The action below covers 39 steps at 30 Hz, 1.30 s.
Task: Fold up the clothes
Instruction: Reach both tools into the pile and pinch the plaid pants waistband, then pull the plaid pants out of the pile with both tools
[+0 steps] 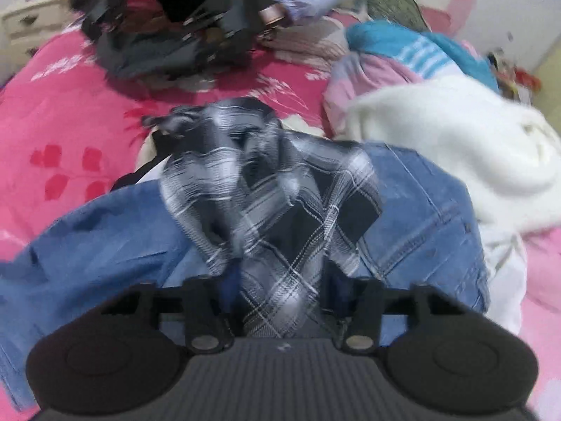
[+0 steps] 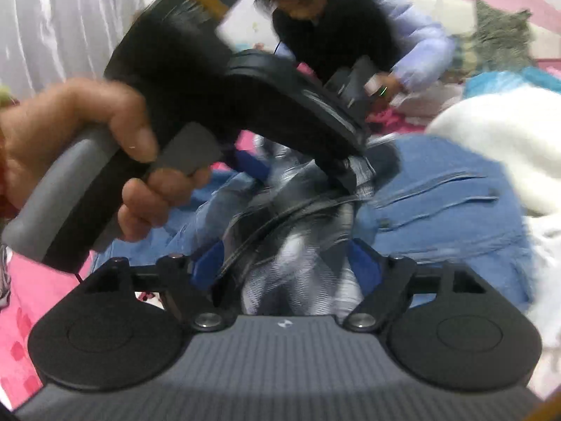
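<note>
A bed with a pink floral cover (image 1: 70,112) carries all the clothing; no basket or box shows in either view. Largest on it is a blue denim jacket (image 1: 420,217), spread flat, with a white fluffy garment (image 1: 455,140) just beside it and a pink-and-teal striped garment (image 1: 403,56) beyond that. Across the bed a second person in a lilac puffer jacket (image 2: 413,35) bends over a dark pile (image 1: 147,52) — details blurred.

The task's garment, a black-and-white plaid shirt (image 1: 273,189), lies bunched on top of the denim jacket and runs straight back between the jaws of both grippers.

Left gripper (image 1: 280,301): jaws part open, the plaid cloth lying in the gap; motion blur hides whether the pads press on it, so a grip cannot be told. In the right wrist view this gripper is seen from outside, held in a hand (image 2: 70,147), its tip down in the plaid folds.

Right gripper (image 2: 287,263): blue pads (image 2: 207,263) stand apart at about half width — the plaid shirt fills the space between them, and contact with the pads cannot be told.
</note>
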### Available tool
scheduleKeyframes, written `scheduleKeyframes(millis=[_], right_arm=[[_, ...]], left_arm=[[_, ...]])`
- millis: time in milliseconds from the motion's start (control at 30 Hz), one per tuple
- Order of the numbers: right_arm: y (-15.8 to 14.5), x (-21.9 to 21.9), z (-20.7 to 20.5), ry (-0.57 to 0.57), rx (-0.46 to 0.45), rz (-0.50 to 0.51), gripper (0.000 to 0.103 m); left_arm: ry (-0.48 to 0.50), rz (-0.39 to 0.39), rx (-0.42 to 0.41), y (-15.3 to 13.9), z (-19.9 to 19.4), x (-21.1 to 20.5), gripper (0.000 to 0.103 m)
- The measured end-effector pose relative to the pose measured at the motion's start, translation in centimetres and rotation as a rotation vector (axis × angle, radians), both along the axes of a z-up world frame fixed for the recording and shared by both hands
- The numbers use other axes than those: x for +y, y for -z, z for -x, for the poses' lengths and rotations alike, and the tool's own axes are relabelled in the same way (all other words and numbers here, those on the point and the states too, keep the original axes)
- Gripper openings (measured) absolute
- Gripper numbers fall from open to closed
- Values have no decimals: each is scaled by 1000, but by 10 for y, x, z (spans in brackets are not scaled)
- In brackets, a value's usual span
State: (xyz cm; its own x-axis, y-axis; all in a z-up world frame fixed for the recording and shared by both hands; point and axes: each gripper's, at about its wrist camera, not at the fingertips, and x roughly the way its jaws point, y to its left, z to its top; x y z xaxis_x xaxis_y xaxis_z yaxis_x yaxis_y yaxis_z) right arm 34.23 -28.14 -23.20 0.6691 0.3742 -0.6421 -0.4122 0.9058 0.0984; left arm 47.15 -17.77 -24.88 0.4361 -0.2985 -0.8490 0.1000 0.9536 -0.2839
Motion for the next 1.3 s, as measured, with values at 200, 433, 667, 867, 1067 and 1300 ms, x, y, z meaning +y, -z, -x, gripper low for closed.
scheduleKeyframes(millis=[200, 433, 667, 867, 1067, 1300], right_arm=[[4, 8, 4, -92, 43, -83, 10], [-4, 29, 72, -354, 90, -151, 8], [3, 58, 200, -470, 233, -206, 7], [10, 89, 310, -463, 400, -222, 7], [54, 117, 378, -319, 606, -163, 14], [51, 46, 396, -9, 688, -270, 35]], left_arm=[[-3, 92, -18, -16, 43, 47, 20], [0, 165, 17, -27, 149, 104, 19], [-53, 228, 137, -14, 310, 164, 19], [-167, 227, 339, 11, 435, 217, 19], [-124, -37, 497, 71, 508, 237, 18], [-99, -187, 510, 63, 532, 256, 41]])
